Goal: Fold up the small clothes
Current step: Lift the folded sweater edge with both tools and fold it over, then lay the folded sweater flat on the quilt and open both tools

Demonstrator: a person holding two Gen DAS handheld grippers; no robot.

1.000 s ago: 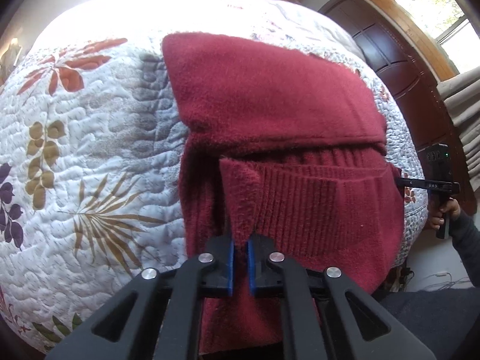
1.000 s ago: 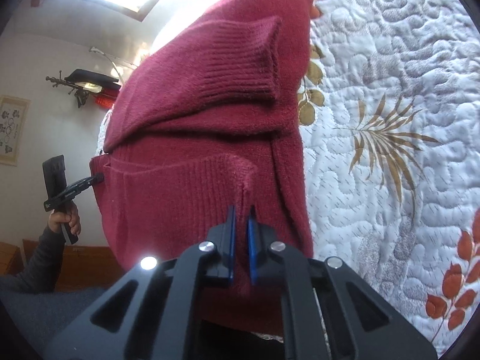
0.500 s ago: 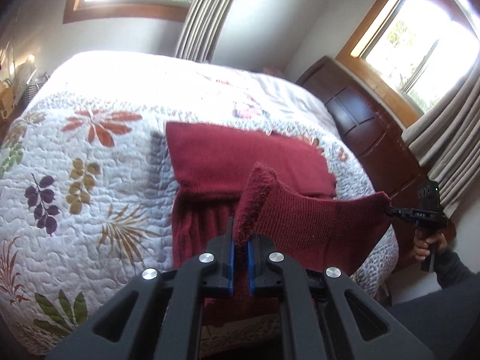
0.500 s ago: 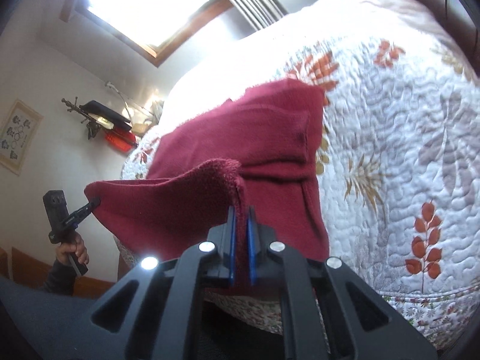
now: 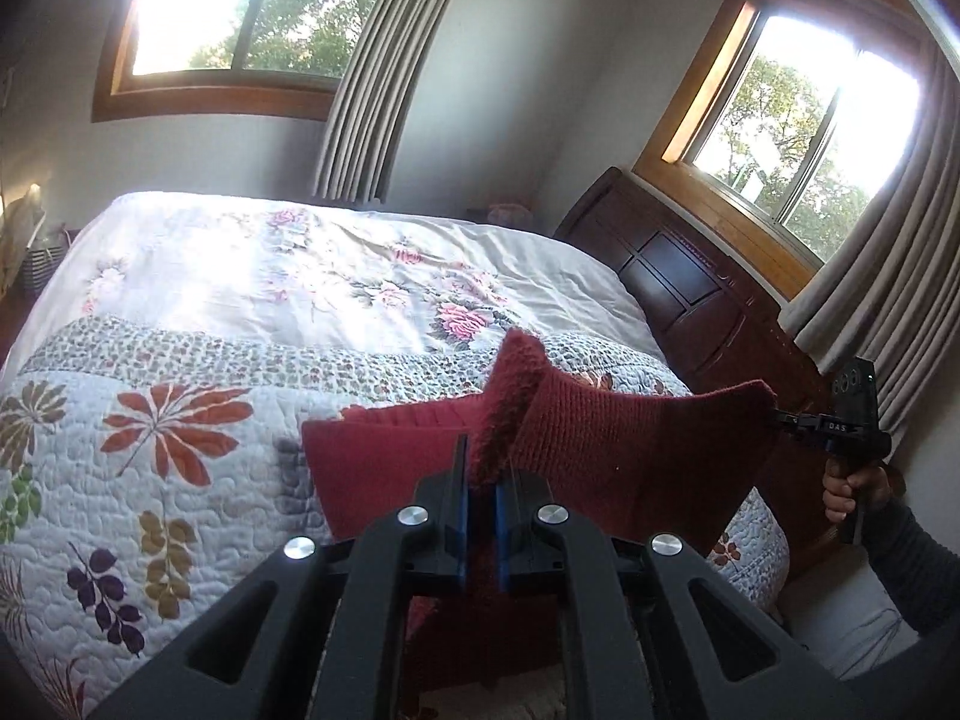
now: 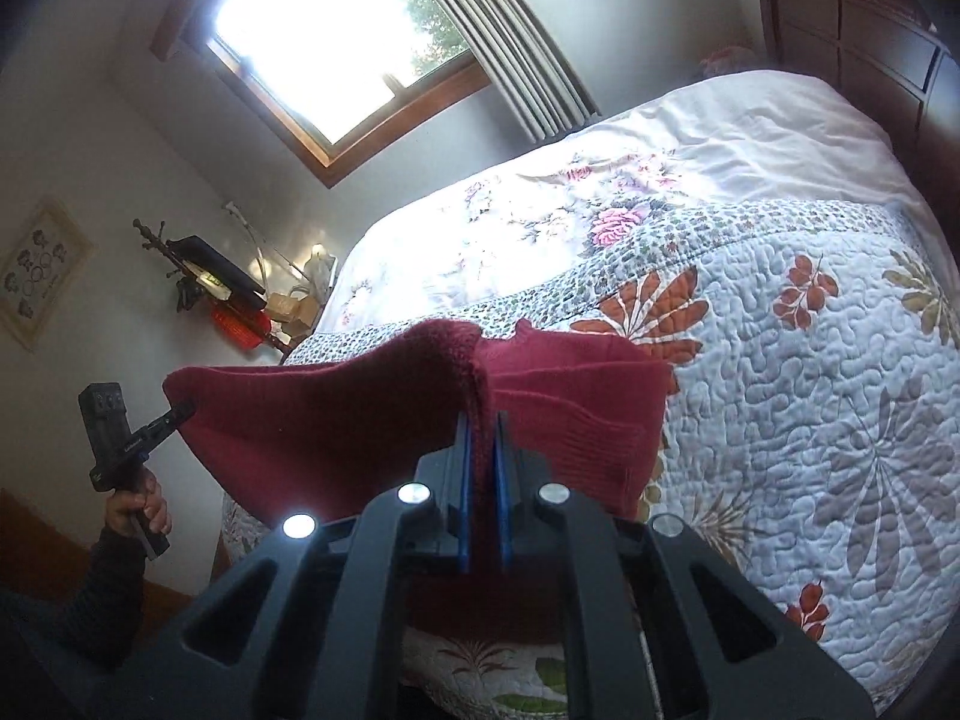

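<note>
- Two corners of the dark red knitted sweater [image 5: 630, 438] are pinched, one by each hand-held gripper: left hand-held gripper [image 5: 481, 480], right hand-held gripper [image 6: 481, 468].
- The sweater's hem hangs lifted above the quilted leaf-patterned bed [image 5: 150, 480], near its front edge.
- A dark wooden headboard [image 5: 690, 294] stands at the bed's far right edge.

One marking was partly legible: white letters reading roughly "DAS" stood on the black body of the right gripper [image 5: 780, 418], seen from the left wrist camera. A similar white marking on the left gripper [image 6: 180, 413], seen from the right wrist camera, was too small to read. No other text, number or sign was legible.
</note>
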